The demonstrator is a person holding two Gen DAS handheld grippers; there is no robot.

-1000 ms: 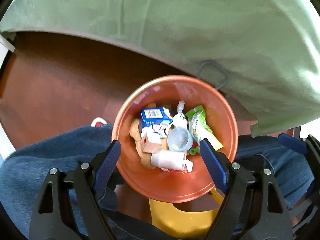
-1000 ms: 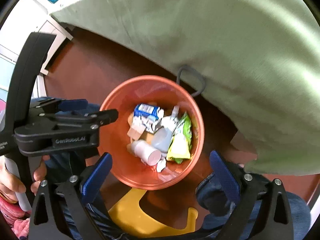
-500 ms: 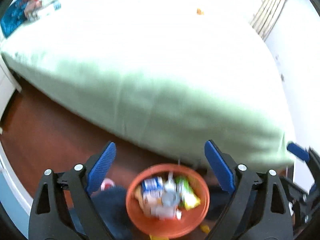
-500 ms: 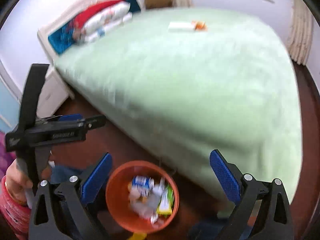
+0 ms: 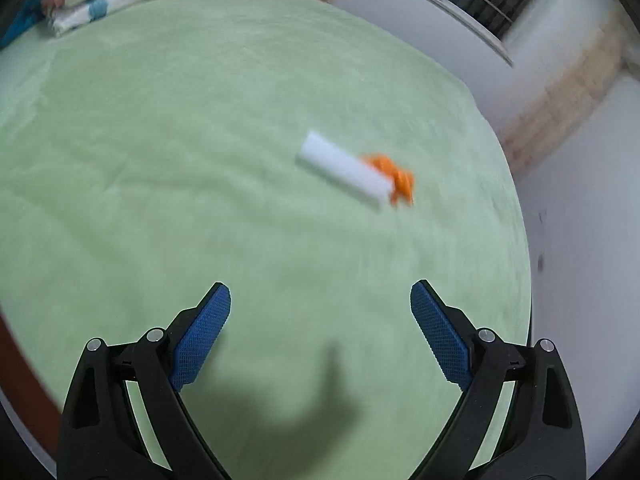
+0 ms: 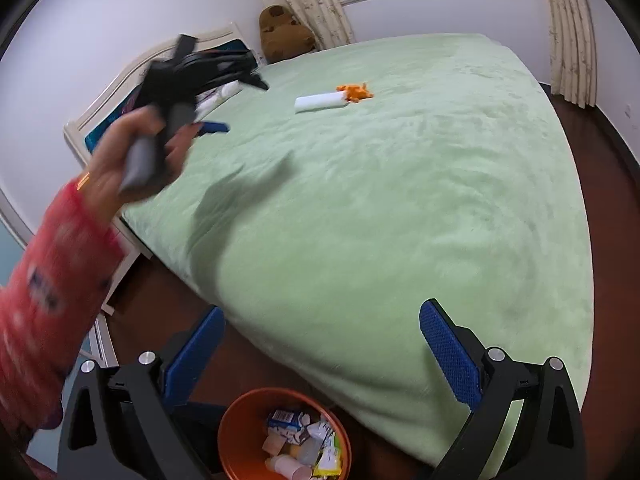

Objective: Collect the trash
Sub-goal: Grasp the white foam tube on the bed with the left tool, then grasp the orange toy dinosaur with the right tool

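A white tube (image 5: 343,171) lies flat on the green bed (image 5: 160,160) with an orange scrap (image 5: 394,178) touching its far end, both ahead of the left gripper (image 5: 320,308) and a little to its right. These look like the last pieces of trash to collect. The left gripper hovers over the bedspread with its jaws spread wide and nothing between them, aimed so that the tube sits beyond the right fingertip; that suits a reach forward to pinch it across its narrow side. In the right wrist view the left hand (image 6: 132,160) is blurred, so it is in motion. The right gripper (image 6: 320,320) is spread wide too and empty, held back at the bed's near edge. Directly below it stands the orange bin (image 6: 236,420), already holding cartons, cups and wrappers, probably kept close for the drop.
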